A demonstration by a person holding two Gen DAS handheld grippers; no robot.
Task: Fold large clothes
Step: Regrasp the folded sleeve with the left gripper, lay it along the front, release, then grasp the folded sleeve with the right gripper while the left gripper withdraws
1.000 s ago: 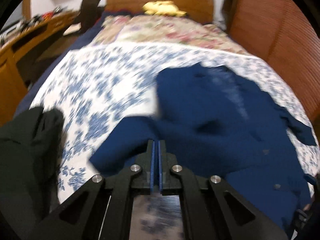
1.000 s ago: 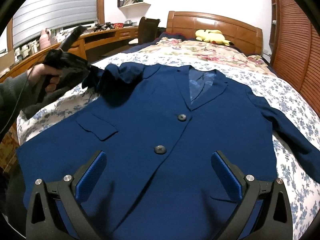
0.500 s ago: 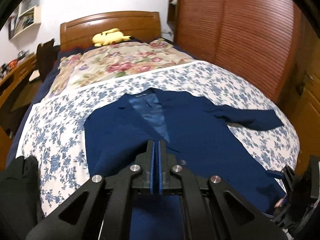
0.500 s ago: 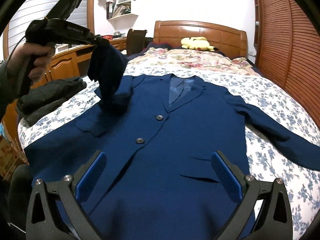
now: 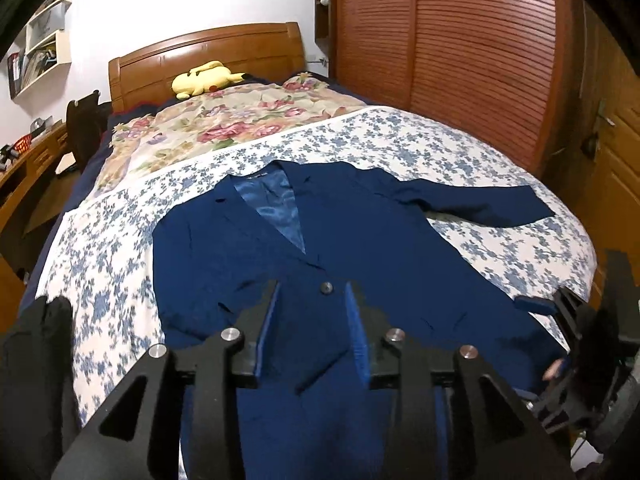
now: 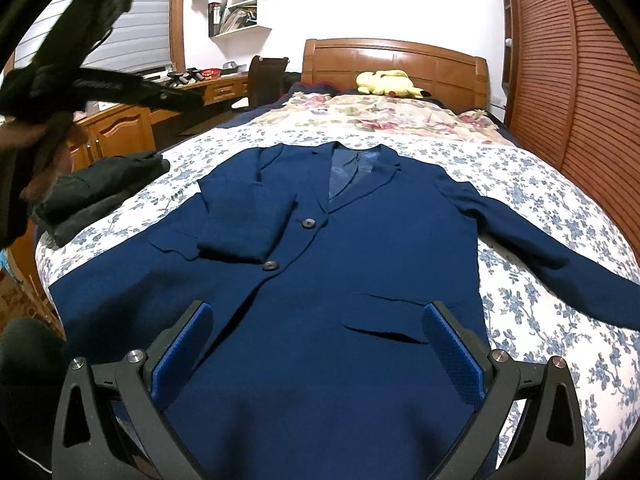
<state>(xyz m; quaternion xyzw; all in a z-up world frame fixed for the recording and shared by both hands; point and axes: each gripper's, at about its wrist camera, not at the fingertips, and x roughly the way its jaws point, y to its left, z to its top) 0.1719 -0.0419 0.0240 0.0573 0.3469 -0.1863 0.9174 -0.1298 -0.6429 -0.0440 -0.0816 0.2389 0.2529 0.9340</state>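
At the far left of the right wrist view, the left gripper (image 6: 188,98) hangs in the air above the bed's left edge, blurred, well clear of the jacket (image 6: 328,264). In its own view its jaws are opening, nothing between the blue pads (image 5: 267,326); the jacket lies below and ahead of them.

Beside the jacket, on the bed's left edge, sits a folded dark garment (image 6: 100,188), matte and lumpy.

The jacket is a navy blazer, spread face up on the bedspread (image 6: 520,184), collar toward the headboard (image 6: 396,60). The cloth is smooth and dull, the lining (image 5: 276,208) at the open neck a shinier, lighter blue. The sleeve on the left (image 6: 244,220) is folded across the chest, its cuff ending just beside the two dark round buttons (image 6: 309,223). Flap pockets sit on either side of the front.

The right gripper (image 6: 320,344) hovers over the jacket's lower hem, jaws spread wide and holding nothing; its pads are textured blue on black fingers.

To the right, the other sleeve (image 6: 560,256) lies stretched out over the bedspread, which is white with a small blue flower print. Farther up, a quilt (image 6: 360,116) with large pink flowers covers the bed, and a yellow plush toy (image 6: 386,82) rests against the glossy wooden headboard. A slatted wooden wardrobe (image 6: 568,64) lines the right side.
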